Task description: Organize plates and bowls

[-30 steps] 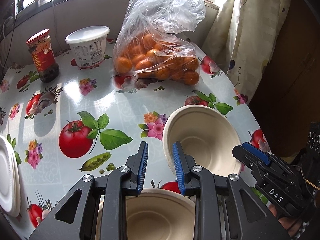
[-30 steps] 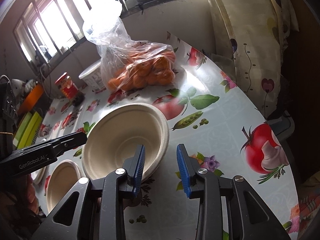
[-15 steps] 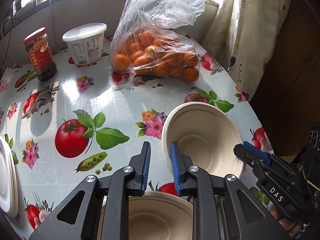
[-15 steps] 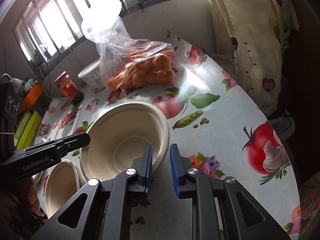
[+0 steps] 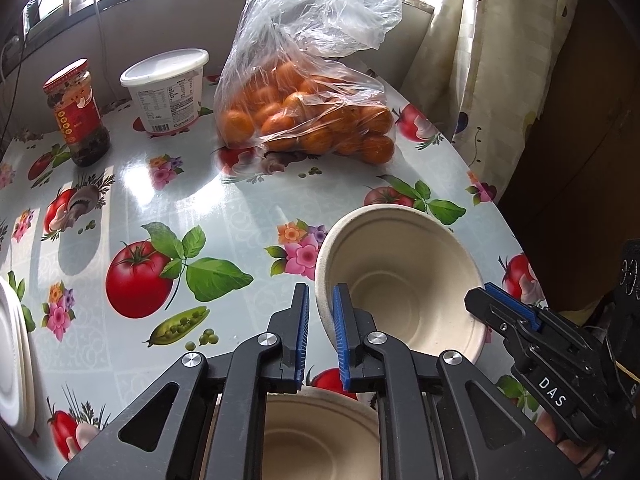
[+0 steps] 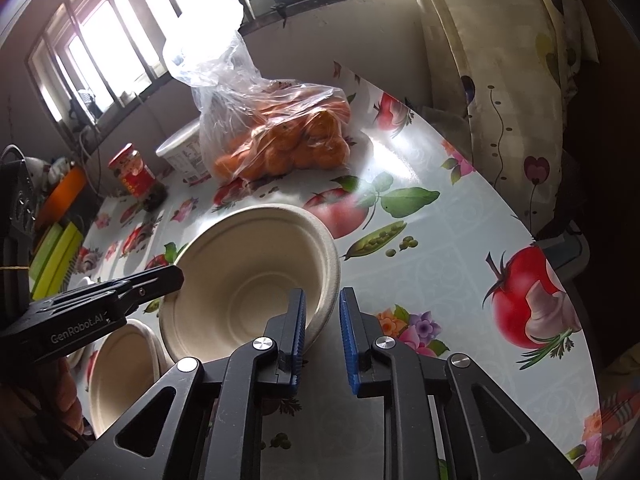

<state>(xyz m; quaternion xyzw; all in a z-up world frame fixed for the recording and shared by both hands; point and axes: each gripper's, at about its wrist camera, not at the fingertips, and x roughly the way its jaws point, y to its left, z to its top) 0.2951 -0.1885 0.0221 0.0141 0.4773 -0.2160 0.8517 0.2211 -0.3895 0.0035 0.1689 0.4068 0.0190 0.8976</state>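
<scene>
Tools, black, two-finger, blue-padded: left tool (image 5: 320,332) narrow, jaws just closed in, pinched on the left rim of a beige moulded-fibre bowl (image 5: 400,280); right tool (image 6: 322,332) likewise narrow, clamped on the opposite rim. Bowl tilted, near the right edge of the surface (image 5: 240,200), a glossy oilcloth printed with tomatoes and flowers.

Risks, as judged:
- Surface: slick and close-edged; bowl, if released early, likely to slide or drop off the right side.
- Clear plastic bag of oranges (image 5: 304,120): well behind, but liable to be nudged by a wide swing.
- Bowl: thin rim held at two points only; uneven pull between the hands apt to flex, crease or twist it free.
- Second beige fibre bowl (image 5: 320,440), just below the left tool: nesting off-centre would leave the top bowl cocked.

Hidden or unclear:
- Second bowl: largely masked by tool frames.
- Stack of white plates (image 5: 12,360): cut by the left border, count unreadable.
- Bowl underside: contact with the surface not discernible.
- Depth of pad bite on either rim: uncertain.
</scene>
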